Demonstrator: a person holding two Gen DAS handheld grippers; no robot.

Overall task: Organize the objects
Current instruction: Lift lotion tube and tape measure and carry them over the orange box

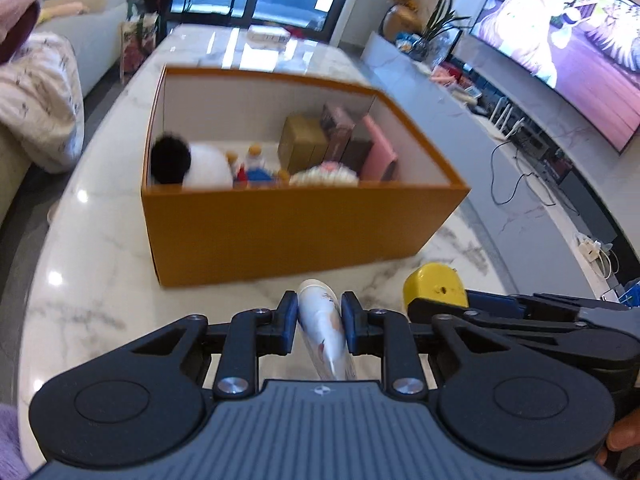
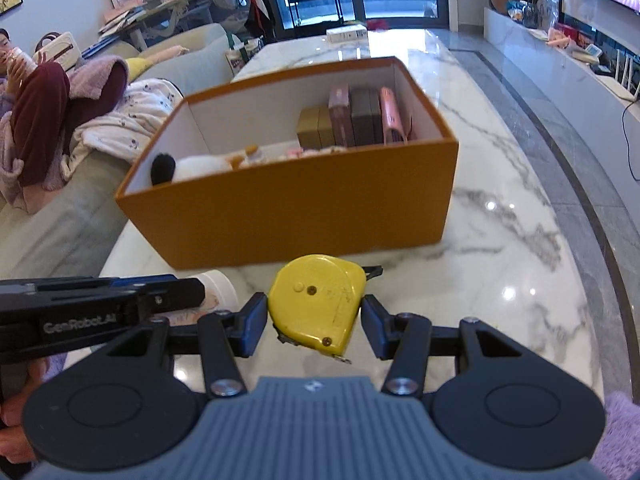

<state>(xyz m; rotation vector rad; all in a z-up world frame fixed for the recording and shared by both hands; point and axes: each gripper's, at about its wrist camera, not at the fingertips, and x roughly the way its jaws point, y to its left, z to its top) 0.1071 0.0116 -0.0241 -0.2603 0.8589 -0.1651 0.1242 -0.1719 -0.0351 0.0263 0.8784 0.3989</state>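
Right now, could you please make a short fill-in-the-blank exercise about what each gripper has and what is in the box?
1. The left gripper is shut on a white ____.
2. The yellow tape measure sits between the fingers of the ____ gripper.
3. The orange box stands on a ____ table.
4. Inside the box, the small boxes stand at its ____ end.

Missing words: tube; right; marble; right

"GenRobot.AI" on left claw [image 2: 224,300]
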